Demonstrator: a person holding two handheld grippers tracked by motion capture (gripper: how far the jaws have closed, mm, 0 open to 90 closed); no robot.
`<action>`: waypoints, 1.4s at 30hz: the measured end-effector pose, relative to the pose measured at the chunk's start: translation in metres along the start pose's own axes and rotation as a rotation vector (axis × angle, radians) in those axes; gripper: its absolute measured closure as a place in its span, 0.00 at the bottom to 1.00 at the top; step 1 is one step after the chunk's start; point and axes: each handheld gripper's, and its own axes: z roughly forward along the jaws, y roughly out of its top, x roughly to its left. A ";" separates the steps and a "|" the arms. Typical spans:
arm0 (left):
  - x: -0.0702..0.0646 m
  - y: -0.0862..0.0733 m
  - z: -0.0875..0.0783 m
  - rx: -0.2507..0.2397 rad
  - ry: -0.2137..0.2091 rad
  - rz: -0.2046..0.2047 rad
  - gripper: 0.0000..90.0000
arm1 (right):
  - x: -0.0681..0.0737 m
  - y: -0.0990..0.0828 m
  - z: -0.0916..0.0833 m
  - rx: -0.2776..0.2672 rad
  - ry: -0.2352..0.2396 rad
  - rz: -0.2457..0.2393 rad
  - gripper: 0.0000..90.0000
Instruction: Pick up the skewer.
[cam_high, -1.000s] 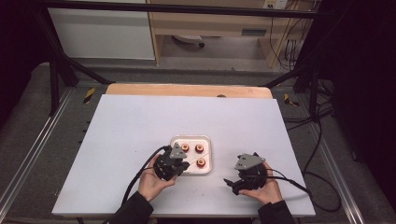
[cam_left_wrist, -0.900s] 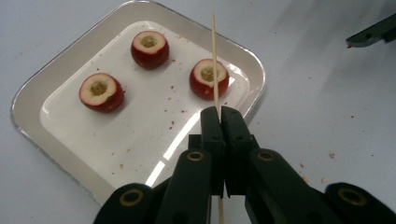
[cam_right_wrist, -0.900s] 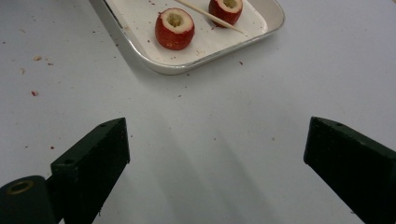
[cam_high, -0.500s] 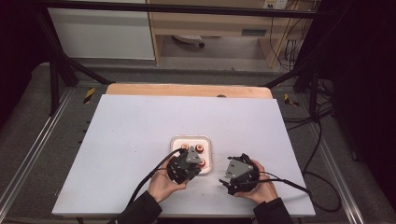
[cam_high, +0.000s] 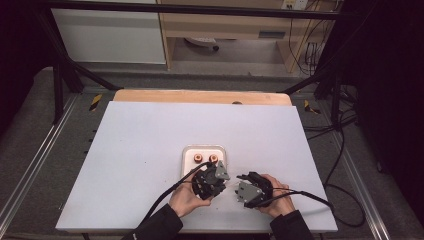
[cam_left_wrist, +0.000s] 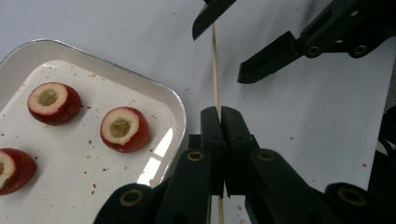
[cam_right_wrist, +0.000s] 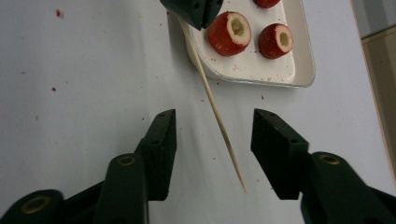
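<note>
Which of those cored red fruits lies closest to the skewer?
The fruit nearest the tray's right edge; the others lie farther left of the skewer.

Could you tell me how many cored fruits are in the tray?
3 in the left gripper view: one at the tray's far left, one in its middle, one cut by the left edge. More may lie outside the frame.

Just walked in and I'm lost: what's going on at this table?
A person works two handheld grippers. The left gripper is shut on a thin wooden skewer, holding it out beside a white tray of cored red fruit pieces. The right gripper has just been closing, its jaws either side of the skewer's free end without pressing it yet.
</note>
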 end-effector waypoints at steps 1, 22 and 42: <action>0.000 0.000 0.000 0.000 0.000 0.000 0.99 | 0.000 0.000 0.001 0.006 0.005 -0.022 0.63; 0.000 0.001 0.003 0.009 -0.054 0.033 0.99 | 0.005 -0.003 0.003 0.031 0.019 -0.242 0.98; 0.011 0.013 0.011 0.248 -0.067 -0.001 0.92 | 0.000 0.017 -0.002 0.141 -0.048 -0.458 0.99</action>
